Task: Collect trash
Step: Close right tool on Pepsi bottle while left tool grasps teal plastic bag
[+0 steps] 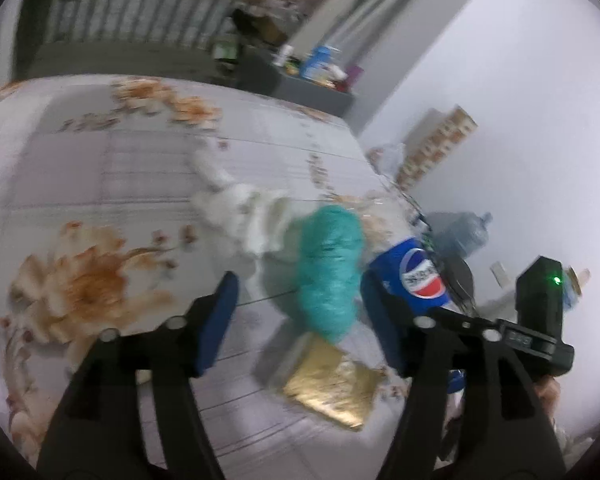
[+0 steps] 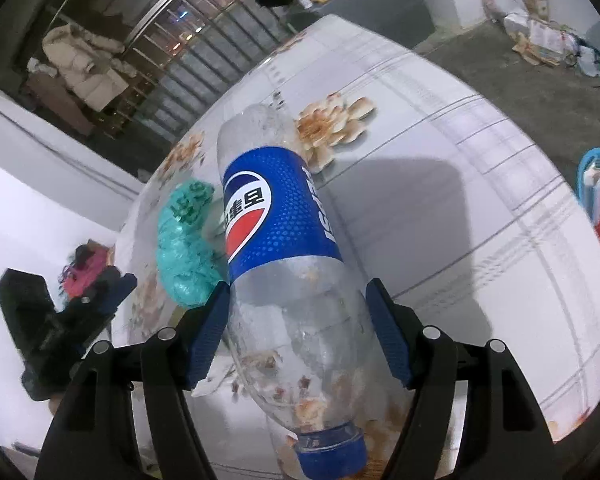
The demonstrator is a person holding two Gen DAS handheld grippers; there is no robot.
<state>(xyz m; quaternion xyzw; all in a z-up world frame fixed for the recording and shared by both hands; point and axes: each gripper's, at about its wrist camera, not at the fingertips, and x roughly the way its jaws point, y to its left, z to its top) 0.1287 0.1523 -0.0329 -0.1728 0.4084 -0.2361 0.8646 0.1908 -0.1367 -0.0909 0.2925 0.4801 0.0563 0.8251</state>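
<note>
Straddling the clear Pepsi bottle [image 2: 284, 264], your right gripper [image 2: 300, 332] has its blue pads [image 2: 208, 332] on either side of the lower body, the left pad against the plastic and the right pad at or just off it, so you cannot tell from the wrist view whether the hold is firm. That bottle lies lengthwise between the fingers, blue cap [image 2: 332, 454] toward the gripper and base pointing away, over the floral bench [image 2: 480, 208]. Just to the left of the bottle sits a crumpled teal plastic bag [image 2: 184, 248], touching or nearly touching the label. Your left gripper [image 1: 300, 320] hangs wide, nothing between its pads, above the same bench [image 1: 100, 168]. Ahead of it, between the fingertips, lies the teal bag [image 1: 330, 272]; a crumpled white tissue [image 1: 252, 216] sits beyond and to the left of the bag, and a flattened gold wrapper [image 1: 332, 388] lies closer in, beneath the gap. The bottle's blue label [image 1: 414, 276] shows just past the right finger.
</note>
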